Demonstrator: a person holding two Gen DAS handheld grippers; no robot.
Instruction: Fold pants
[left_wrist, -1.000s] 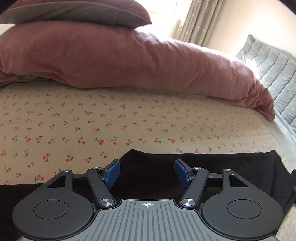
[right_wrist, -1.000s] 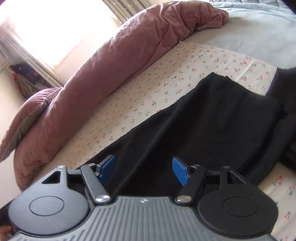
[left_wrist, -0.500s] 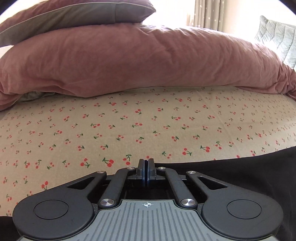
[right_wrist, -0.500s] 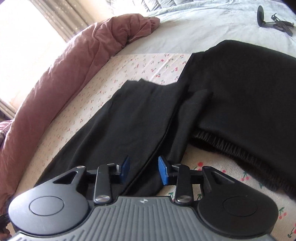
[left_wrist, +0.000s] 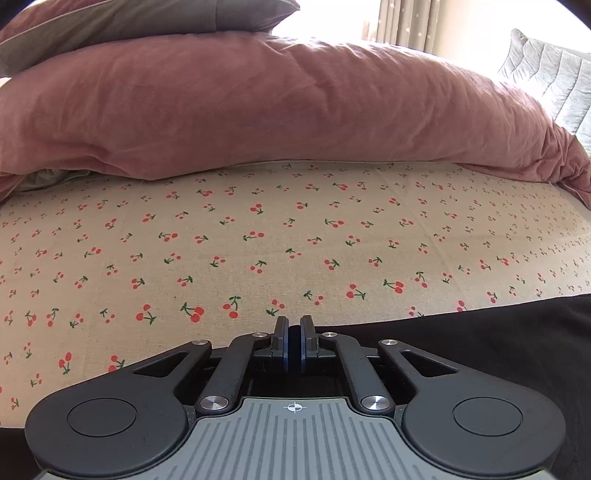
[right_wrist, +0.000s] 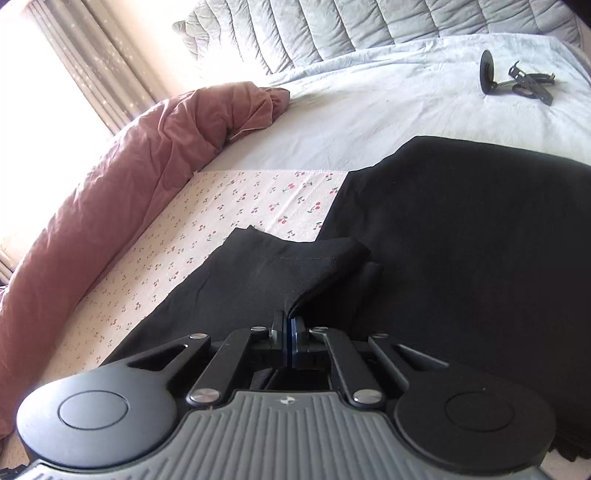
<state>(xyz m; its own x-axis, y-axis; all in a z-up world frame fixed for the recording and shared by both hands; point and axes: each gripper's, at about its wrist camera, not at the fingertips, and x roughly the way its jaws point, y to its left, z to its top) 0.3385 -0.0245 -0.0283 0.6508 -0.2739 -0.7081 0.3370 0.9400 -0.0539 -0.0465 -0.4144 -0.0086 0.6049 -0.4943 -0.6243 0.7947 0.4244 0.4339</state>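
Black pants lie spread on the cherry-print sheet. In the left wrist view their edge runs across the lower right, under my left gripper. Its blue pads stand a sliver apart with dark cloth pinched between them, and the jaws are opening slightly. In the right wrist view my right gripper is shut on a raised fold of the pants, which rises from the pad tips. The rest of the pants under both grippers is hidden by the gripper bodies.
A rolled pink duvet with a pillow on top borders the far side of the sheet. A pale blue cover, a quilted grey headboard and a small black stand lie beyond the pants.
Both grippers went from wide open to closed on the black cloth. The left one came forward to the pants' edge. The right one swung across the pants and now holds a raised fold.
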